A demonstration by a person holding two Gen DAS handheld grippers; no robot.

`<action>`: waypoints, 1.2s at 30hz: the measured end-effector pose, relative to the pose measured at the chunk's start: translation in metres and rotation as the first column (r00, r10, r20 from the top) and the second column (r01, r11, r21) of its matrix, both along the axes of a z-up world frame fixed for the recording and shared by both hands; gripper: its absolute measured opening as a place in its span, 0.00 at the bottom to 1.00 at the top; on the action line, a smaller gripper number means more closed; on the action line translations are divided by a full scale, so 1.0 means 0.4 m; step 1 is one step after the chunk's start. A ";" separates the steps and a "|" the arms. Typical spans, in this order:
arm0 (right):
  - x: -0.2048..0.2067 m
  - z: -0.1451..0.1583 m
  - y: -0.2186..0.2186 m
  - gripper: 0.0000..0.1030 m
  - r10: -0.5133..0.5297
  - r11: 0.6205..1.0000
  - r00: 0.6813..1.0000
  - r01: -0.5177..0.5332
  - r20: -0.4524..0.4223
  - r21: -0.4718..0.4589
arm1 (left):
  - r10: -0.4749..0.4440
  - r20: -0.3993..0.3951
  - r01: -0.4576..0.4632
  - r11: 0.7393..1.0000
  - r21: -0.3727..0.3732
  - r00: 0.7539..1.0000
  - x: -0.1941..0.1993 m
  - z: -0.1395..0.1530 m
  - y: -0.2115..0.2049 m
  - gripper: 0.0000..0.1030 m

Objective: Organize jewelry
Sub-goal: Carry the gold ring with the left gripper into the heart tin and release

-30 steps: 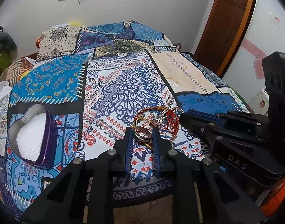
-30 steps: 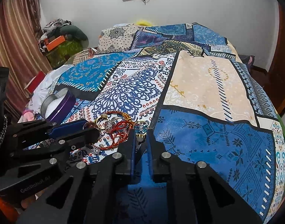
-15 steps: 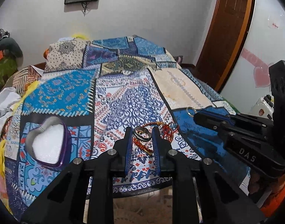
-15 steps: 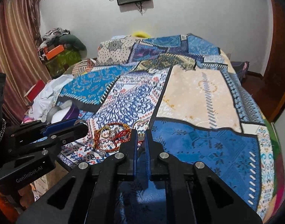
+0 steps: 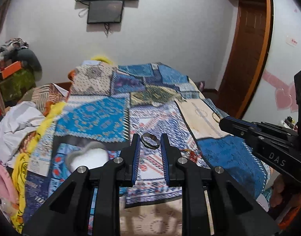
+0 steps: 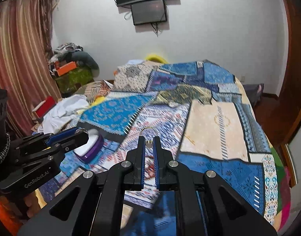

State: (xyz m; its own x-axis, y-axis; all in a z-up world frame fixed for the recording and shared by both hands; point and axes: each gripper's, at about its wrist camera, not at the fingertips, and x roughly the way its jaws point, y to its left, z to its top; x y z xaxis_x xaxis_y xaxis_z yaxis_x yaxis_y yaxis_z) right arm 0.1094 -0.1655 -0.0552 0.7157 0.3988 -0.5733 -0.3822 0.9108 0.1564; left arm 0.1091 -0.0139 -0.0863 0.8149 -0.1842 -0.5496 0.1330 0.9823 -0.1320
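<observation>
- My left gripper (image 5: 150, 140) has its jaws clenched on a silver ring (image 5: 150, 140), pinched across its width; the band sits tilted, its opening facing up and toward the camera, held in the air above the bed (image 5: 229, 151).
- My right gripper (image 6: 149, 140) has its jaws nearly closed on a thin gold ring (image 6: 148, 132); the hoop stands upright past the fingertips, with a small bead or stone low between the pads.
- The heart-shaped box (image 5: 89, 155), open with its white pad showing, lies on the bedspread below and to the left of the left jaws.
- The left gripper is nearer the box, so I judge it should drop its ring first.
- The leftover bangles (image 5: 187, 154) lie blurred below, right of the left jaws.
</observation>
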 end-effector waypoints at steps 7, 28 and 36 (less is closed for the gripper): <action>-0.001 0.033 0.088 0.06 0.054 0.998 0.998 -0.055 0.045 0.010 | 0.059 0.068 -0.058 0.998 -0.012 0.996 -0.034 0.041 0.088 0.19; 0.074 -0.057 0.315 0.06 0.214 0.976 0.976 -0.215 -0.042 -0.027 | 0.164 0.003 -0.164 0.986 -0.020 0.986 0.008 -0.053 0.292 0.19; 0.131 -0.145 0.368 0.06 0.274 0.959 0.947 -0.281 -0.169 -0.023 | 0.143 -0.120 -0.148 0.988 -0.034 0.982 0.066 -0.172 0.307 0.19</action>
State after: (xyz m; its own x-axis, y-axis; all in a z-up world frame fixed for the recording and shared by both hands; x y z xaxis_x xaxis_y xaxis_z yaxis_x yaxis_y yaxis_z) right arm 0.1620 -0.0182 -0.1134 0.4762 0.5391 -0.6947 -0.5939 0.7798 0.1981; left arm 0.1355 0.1089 -0.1551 0.7654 -0.0935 -0.6367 -0.0296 0.9832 -0.1800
